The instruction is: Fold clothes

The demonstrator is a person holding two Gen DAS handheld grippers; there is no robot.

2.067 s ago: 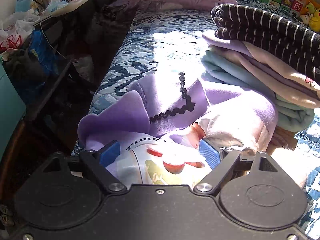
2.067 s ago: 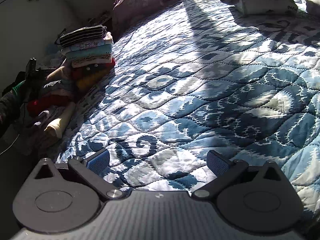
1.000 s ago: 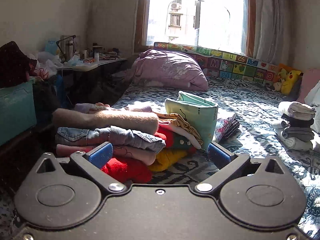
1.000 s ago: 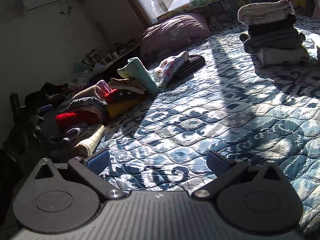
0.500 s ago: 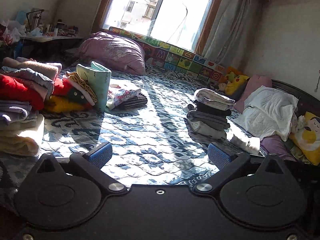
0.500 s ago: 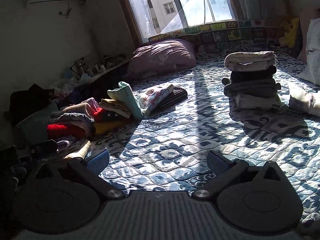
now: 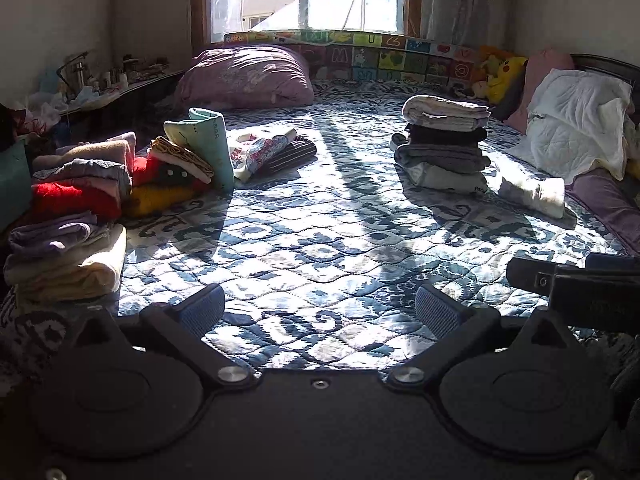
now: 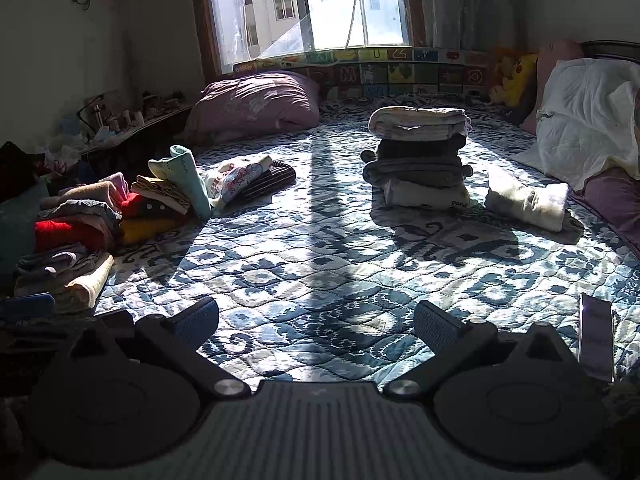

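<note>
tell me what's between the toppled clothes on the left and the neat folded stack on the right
Only bare quilt lies between the toppled clothes and the folded stack, crossed by sunlight and shadow. Both wrist views show it.

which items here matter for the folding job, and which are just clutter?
Job:
- neat folded stack
- toppled pile of clothes
- folded pale garment
- left gripper and right gripper, both open, empty

Lying about:
- purple pillow
- white quilt
- yellow plush toy
- cluttered side table
</note>
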